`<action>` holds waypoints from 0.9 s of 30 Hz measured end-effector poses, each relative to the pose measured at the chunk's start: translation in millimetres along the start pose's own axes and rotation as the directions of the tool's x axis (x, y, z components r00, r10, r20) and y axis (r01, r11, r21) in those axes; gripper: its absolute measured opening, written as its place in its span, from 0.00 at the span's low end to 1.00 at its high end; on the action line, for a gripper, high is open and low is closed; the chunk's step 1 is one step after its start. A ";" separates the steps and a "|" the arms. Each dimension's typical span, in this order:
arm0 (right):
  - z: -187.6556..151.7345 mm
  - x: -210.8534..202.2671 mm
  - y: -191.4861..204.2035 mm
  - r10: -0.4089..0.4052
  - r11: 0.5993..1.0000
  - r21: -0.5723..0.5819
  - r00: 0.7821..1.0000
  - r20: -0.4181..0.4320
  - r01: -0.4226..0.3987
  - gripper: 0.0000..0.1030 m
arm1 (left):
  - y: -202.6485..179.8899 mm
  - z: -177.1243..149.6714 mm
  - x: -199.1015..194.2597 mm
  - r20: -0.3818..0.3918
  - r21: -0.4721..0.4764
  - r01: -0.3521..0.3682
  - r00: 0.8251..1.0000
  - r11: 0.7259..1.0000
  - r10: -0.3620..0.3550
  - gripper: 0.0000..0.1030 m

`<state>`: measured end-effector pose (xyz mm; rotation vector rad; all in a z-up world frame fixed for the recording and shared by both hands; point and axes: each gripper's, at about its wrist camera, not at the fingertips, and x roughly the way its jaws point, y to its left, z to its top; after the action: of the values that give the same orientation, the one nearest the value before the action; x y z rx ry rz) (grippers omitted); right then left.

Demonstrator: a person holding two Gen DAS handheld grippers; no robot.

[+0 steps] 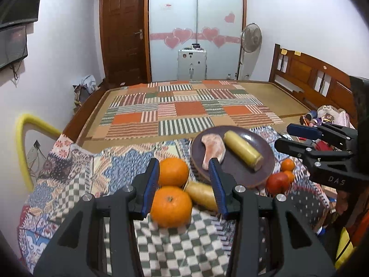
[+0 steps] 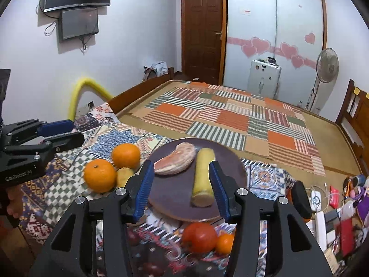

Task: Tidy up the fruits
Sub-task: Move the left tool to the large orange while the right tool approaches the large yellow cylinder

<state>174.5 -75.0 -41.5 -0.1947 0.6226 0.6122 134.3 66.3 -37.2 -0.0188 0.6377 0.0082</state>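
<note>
Bedroom table, fruit still unsorted

Patchwork-covered table (image 1: 69, 161) held a plate (image 2: 230, 161) with only meat (image 2: 175, 161) and a corn-like piece (image 2: 203, 175). Two oranges (image 1: 171, 205), a tomato (image 2: 199, 236) and small oranges (image 2: 224, 242) lay off-plate; nothing looked sorted. Left hand-held gripper (image 1: 184, 184) hovered over the oranges, jaws apart; right hand-held gripper (image 2: 181, 184) hovered above the plate, jaws apart, empty.

orange mandarins (image 1: 171, 206), brown plate (image 2: 233, 168), checkered cloth (image 1: 180, 249)
</note>
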 end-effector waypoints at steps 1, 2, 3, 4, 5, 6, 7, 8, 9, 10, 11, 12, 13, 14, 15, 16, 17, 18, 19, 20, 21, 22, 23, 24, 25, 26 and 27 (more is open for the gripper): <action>-2.3 -0.2 2.7 0.007 1.000 0.003 1.000 -0.002 -0.007 0.45 | 2.3 -4.3 -1.7 -0.006 0.000 -0.002 1.000 1.000 0.002 0.43; -5.0 -0.2 5.2 0.014 1.000 0.006 1.000 -0.004 -0.014 0.45 | 3.8 -9.1 -2.6 -0.013 0.000 -0.005 1.000 1.000 0.005 0.44; -7.6 0.3 7.9 0.023 1.000 0.009 1.000 -0.007 -0.023 0.45 | 5.0 -13.2 -3.3 -0.020 -0.002 -0.008 1.000 1.000 0.008 0.45; -10.4 1.8 10.2 0.033 0.999 0.013 0.999 -0.014 -0.033 0.45 | 6.2 -16.3 -3.8 -0.026 -0.007 -0.009 1.000 1.000 0.009 0.48; -12.3 3.4 11.1 0.041 0.999 0.015 0.999 -0.019 -0.041 0.45 | 8.1 -20.2 -3.5 -0.033 -0.013 -0.008 0.999 1.000 0.008 0.52; -15.1 4.5 12.7 0.048 0.999 0.017 0.999 -0.024 -0.048 0.45 | 10.0 -24.7 -2.8 -0.039 -0.021 -0.007 0.999 1.000 0.006 0.52; -18.0 6.3 16.2 0.056 0.998 0.018 0.998 -0.029 -0.055 0.45 | 11.5 -28.7 -2.1 -0.045 -0.026 -0.006 0.999 1.000 0.005 0.53; -19.8 8.4 18.1 0.064 0.998 0.021 0.997 -0.032 -0.063 0.45 | 12.8 -32.8 -1.0 -0.053 -0.030 -0.005 0.999 1.000 0.003 0.53; -22.4 10.9 20.0 0.075 0.997 0.023 0.996 -0.039 -0.074 0.45 | 14.4 -37.2 0.6 -0.062 -0.034 -0.003 0.998 0.999 0.001 0.53; -25.9 14.4 23.1 0.084 0.996 0.024 0.995 -0.048 -0.083 0.45 | 15.9 -42.1 3.7 -0.075 -0.037 0.000 0.997 0.999 -0.003 0.53; -28.4 17.4 24.9 0.089 0.996 0.024 0.995 -0.055 -0.088 0.45 | 16.3 -45.6 6.1 -0.085 -0.039 0.002 0.996 0.999 -0.005 0.53; -32.3 23.1 27.4 0.097 0.995 0.023 0.993 -0.067 -0.096 0.45 | 17.3 -49.5 9.6 -0.098 -0.040 0.003 0.995 0.999 -0.007 0.53; -35.5 25.5 29.9 0.103 0.995 0.022 0.992 -0.077 -0.101 0.45 | 18.0 -52.8 12.8 -0.109 -0.040 0.004 0.994 0.999 -0.009 0.53; -38.6 30.1 32.1 0.109 0.994 0.021 0.990 -0.090 -0.107 0.45 | 19.2 -56.7 17.6 -0.124 -0.041 0.006 0.992 0.999 -0.011 0.53; -41.9 33.5 34.0 0.114 0.993 0.020 0.988 -0.101 -0.112 0.45 | 21.2 -58.7 21.4 -0.134 -0.041 0.007 0.991 0.999 -0.013 0.53; -44.2 38.4 35.4 0.121 0.993 0.022 0.986 -0.114 -0.119 0.45 | 22.2 -61.4 25.9 -0.148 -0.041 0.008 0.989 0.999 -0.014 0.53; -45.8 41.5 36.4 0.127 0.992 0.023 0.984 -0.122 -0.126 0.45 | 22.7 -63.7 29.4 -0.159 -0.040 0.009 0.987 0.999 -0.015 0.54; -47.1 44.4 37.4 0.132 0.991 0.022 0.983 -0.129 -0.131 0.45 | 23.3 -65.9 33.9 -0.174 -0.037 0.011 0.985 0.999 -0.017 0.54; -48.4 47.3 38.2 0.135 0.991 0.022 0.982 -0.136 -0.133 0.45 | 23.4 -67.4 37.8 -0.184 -0.036 0.014 0.983 0.999 -0.021 0.54; -49.4 49.5 39.1 0.137 0.991 0.021 0.981 -0.140 -0.135 0.45 | 23.7 -68.9 41.7 -0.192 -0.038 0.020 0.981 0.999 -0.026 0.56; -50.0 51.6 38.8 0.139 0.990 0.021 0.980 -0.144 -0.138 0.45 | 23.3 -70.2 44.0 -0.196 -0.040 0.022 0.980 0.999 -0.030 0.58; -51.1 54.3 39.0 0.140 0.990 0.022 0.979 -0.150 -0.138 0.45 | 23.3 -71.1 47.3 -0.200 -0.043 0.025 0.979 0.999 -0.033 0.61; -51.8 56.5 39.4 0.140 0.990 0.023 0.978 -0.155 -0.138 0.45 | 23.0 -71.8 50.3 -0.203 -0.046 0.028 0.979 0.999 -0.037 0.61; -52.8 58.7 39.2 0.140 0.990 0.024 0.977 -0.160 -0.138 0.45 | 22.3 -72.0 53.3 -0.205 -0.046 0.031 0.978 0.998 -0.040 0.61; -53.3 61.1 38.8 0.142 0.990 0.027 0.976 -0.167 -0.140 0.45 | 21.5 -72.2 56.0 -0.206 -0.046 0.034 0.978 0.998 -0.042 0.61; -54.0 63.0 39.0 0.145 0.989 0.028 0.974 -0.172 -0.143 0.45 | 21.4 -71.7 58.4 -0.207 -0.046 0.035 0.977 0.998 -0.044 0.61; -54.4 64.8 39.0 0.149 0.989 0.029 0.973 -0.178 -0.146 0.45 | 20.7 -71.2 61.2 -0.208 -0.044 0.037 0.977 0.998 -0.045 0.61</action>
<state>166.7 -31.6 -123.5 -0.1915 0.8216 0.7379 140.7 85.6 -131.2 -0.0727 0.8472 -0.0212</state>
